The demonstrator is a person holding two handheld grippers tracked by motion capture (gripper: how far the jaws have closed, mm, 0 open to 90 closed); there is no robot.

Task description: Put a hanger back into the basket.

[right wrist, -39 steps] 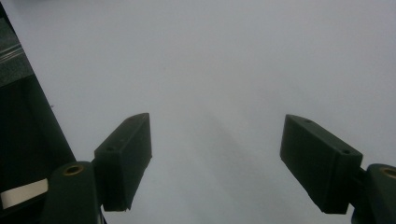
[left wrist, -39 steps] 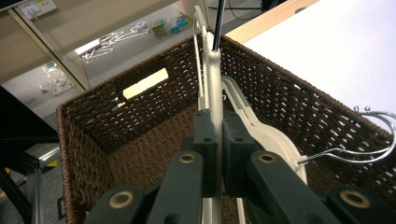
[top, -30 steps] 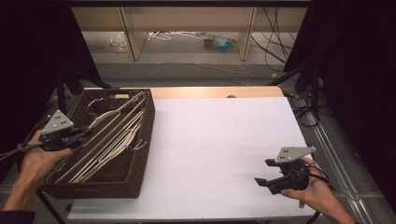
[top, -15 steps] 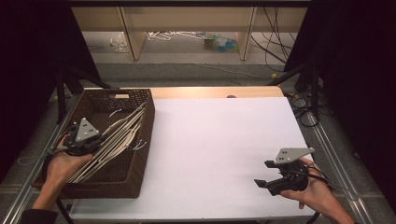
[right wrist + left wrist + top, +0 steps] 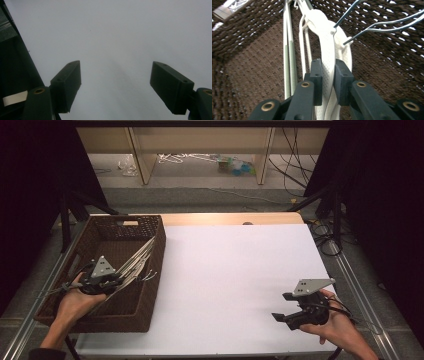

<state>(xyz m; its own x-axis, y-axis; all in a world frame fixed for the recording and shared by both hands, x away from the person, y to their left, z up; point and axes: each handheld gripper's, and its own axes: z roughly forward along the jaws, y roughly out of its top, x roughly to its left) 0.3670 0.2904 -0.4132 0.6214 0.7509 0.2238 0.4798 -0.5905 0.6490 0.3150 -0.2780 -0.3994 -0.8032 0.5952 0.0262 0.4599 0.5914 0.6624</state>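
Since a second ago the left tongs [image 5: 116,279] have been carried from the basket's left rim down into the basket [image 5: 150,285], toward its right wall, and the bundle of hangers [image 5: 135,262] is now seen tipped up against that wall rather than lying flat. The right tongs [image 5: 286,307] are found where they were, near the worktop's [image 5: 230,270] near right corner.

The left tongs' jaws have just been opening a little, yet in the left gripper view a white hanger [image 5: 328,57] is seen pinched between them, both pads set against its perforated arm. Beside it, thin white and grey-green hangers are laid on the woven floor, and two blue wire hooks [image 5: 372,25] are seen at the far right.

The right tongs [image 5: 116,87] are held wide apart over bare white worktop [image 5: 125,30], with nothing between or touched.
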